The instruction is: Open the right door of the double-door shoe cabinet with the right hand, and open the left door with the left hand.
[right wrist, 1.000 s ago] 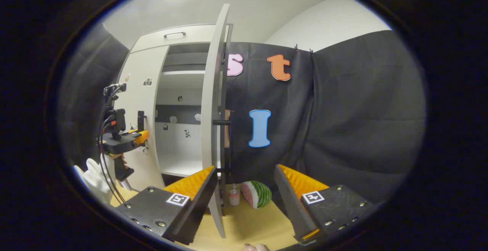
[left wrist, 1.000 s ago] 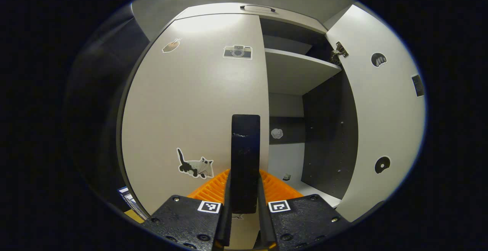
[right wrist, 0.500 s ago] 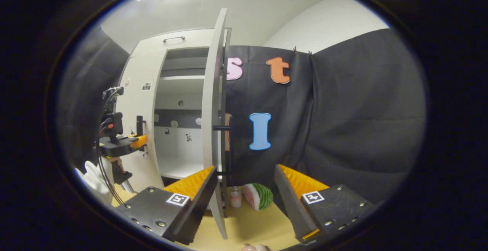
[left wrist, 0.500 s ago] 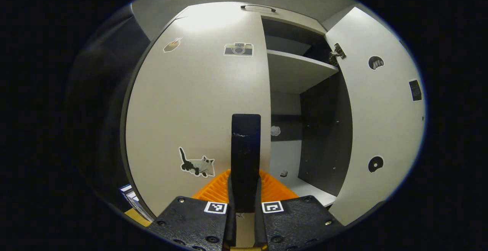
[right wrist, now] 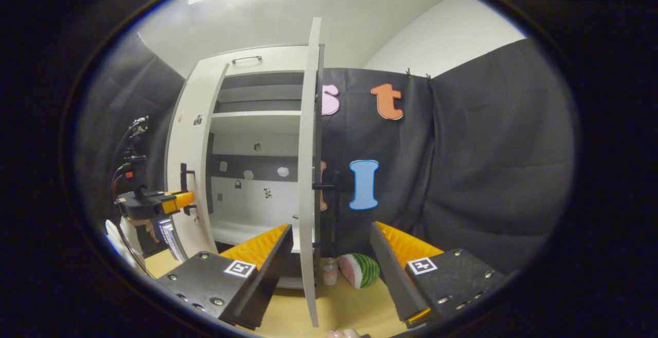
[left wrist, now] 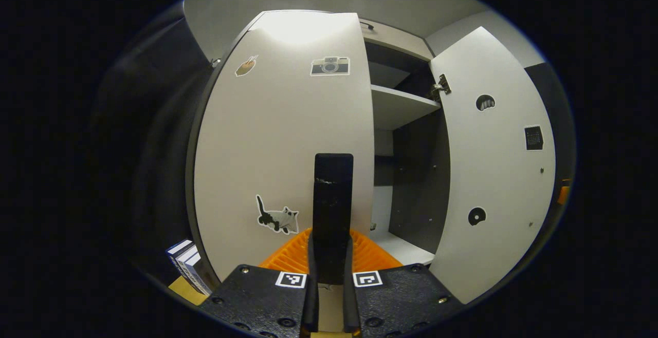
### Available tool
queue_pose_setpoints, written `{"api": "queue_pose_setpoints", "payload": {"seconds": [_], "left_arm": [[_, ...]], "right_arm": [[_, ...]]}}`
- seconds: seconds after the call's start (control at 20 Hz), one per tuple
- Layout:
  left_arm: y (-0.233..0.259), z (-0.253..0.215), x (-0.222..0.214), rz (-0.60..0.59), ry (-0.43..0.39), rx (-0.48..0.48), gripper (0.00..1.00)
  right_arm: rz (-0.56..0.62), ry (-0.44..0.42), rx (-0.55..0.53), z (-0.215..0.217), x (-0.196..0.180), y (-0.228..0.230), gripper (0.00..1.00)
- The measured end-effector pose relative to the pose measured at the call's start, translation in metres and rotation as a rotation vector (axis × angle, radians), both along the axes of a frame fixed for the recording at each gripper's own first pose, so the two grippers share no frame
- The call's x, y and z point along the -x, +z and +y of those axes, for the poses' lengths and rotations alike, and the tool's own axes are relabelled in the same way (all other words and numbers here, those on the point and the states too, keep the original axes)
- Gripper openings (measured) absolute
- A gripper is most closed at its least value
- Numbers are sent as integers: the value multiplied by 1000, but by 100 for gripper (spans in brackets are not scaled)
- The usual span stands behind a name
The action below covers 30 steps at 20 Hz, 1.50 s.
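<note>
White right door (right wrist: 308, 173) of the shoe cabinet (right wrist: 247, 63) is wide open and your right gripper (right wrist: 329, 271) hangs spread and empty, so you just pull the left door (left wrist: 288, 137) wider by its handle (left wrist: 333, 209), pinched in your left gripper (left wrist: 330, 276).

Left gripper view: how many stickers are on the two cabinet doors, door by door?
Left door stickers: 3
Right door stickers: 3
Total: 6
</note>
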State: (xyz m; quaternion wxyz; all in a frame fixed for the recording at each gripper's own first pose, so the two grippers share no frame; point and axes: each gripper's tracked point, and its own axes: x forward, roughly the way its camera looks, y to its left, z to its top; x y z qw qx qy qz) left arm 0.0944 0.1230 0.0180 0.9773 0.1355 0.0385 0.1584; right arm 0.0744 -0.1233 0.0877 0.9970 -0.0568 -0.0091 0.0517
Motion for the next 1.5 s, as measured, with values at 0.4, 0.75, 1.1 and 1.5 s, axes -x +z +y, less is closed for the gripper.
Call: {"api": "queue_pose_setpoints", "payload": {"seconds": [0.4,0.75,1.1,1.5], "left_arm": [[5,1,12,10,-26,23,18],[8,3,23,10,-25,38,18],[13,12,36,-14,14,27,18],[19,19,46,-26,20,32,16]], "right_arm": [[-56,33,31,30,4,13,92],[-71,54,52,58,30,8,92],[-69,106,31,82,28,6,89],[-66,165,22,117,26,-1,89]]}}
